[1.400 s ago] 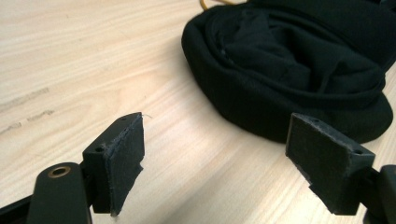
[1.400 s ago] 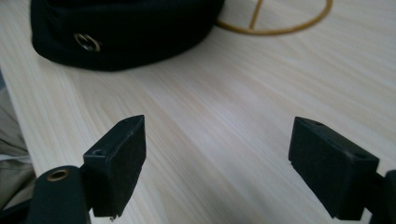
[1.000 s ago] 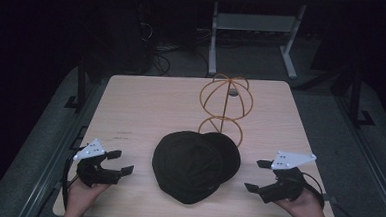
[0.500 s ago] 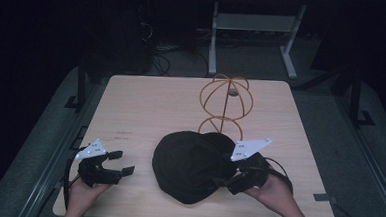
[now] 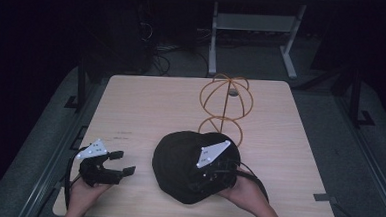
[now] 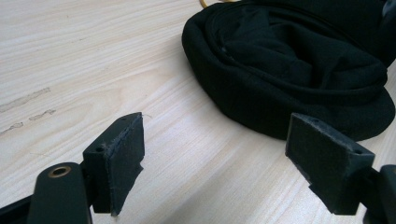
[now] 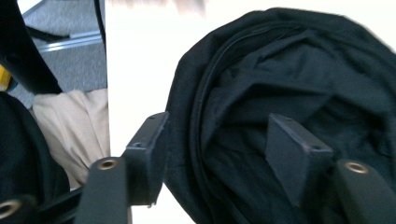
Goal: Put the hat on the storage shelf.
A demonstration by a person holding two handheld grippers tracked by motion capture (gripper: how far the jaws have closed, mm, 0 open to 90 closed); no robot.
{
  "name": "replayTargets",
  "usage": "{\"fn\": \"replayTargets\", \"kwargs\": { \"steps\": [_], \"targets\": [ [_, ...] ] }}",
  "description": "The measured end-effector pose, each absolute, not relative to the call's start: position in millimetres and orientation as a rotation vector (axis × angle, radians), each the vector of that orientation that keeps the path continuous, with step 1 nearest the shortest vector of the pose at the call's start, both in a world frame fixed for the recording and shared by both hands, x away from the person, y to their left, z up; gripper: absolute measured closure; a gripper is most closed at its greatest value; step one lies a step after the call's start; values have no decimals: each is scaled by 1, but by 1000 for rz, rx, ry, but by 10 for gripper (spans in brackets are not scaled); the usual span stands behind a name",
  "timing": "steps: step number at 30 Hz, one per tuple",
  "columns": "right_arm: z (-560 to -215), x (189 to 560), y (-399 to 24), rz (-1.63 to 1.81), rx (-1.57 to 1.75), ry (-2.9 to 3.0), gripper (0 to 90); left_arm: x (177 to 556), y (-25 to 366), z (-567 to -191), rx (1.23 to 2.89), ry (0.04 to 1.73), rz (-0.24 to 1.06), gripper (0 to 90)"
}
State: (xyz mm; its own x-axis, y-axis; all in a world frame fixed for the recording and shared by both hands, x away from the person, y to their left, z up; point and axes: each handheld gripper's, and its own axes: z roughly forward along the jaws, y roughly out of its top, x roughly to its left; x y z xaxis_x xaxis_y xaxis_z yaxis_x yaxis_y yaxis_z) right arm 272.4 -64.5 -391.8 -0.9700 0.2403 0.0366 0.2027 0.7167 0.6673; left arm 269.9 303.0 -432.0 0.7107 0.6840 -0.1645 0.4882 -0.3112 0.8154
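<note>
Cap (image 5: 185, 163) grasp pending, near edge of surface (image 5: 151, 101).
Right claw (image 7: 217, 154) is held apart over the cap's rim; rim should be seated fully between jaws before closing. Left claw (image 5: 120, 164) is parked apart, empty.

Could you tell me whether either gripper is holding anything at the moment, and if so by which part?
Nothing is held yet. The left gripper is open beside the black cap. The right gripper is open, its jaws straddling the cap's edge, not closed on it.

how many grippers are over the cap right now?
1. The right gripper is above the black cap, jaws open astride its rim. The left gripper sits on bare table, left of it.
</note>
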Motion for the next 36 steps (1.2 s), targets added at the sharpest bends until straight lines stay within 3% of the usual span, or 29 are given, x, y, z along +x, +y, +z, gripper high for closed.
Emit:
{"fn": "replayTargets", "kwargs": {
  "steps": [2, 15, 29, 36],
  "targets": [
    [-397, 272, -56, 1063, 342, 2890, 505, 271, 303, -433, 1975, 901, 259, 190],
    [-426, 274, -27, 867, 298, 2994, 585, 270, 302, -432, 1981, 898, 260, 190],
    [-433, 268, -16, 751, 310, 3004, 771, 270, 300, -433, 1990, 895, 255, 190],
    [-427, 264, -19, 797, 296, 2982, 793, 269, 299, -433, 1987, 893, 249, 192]
  ]
}}
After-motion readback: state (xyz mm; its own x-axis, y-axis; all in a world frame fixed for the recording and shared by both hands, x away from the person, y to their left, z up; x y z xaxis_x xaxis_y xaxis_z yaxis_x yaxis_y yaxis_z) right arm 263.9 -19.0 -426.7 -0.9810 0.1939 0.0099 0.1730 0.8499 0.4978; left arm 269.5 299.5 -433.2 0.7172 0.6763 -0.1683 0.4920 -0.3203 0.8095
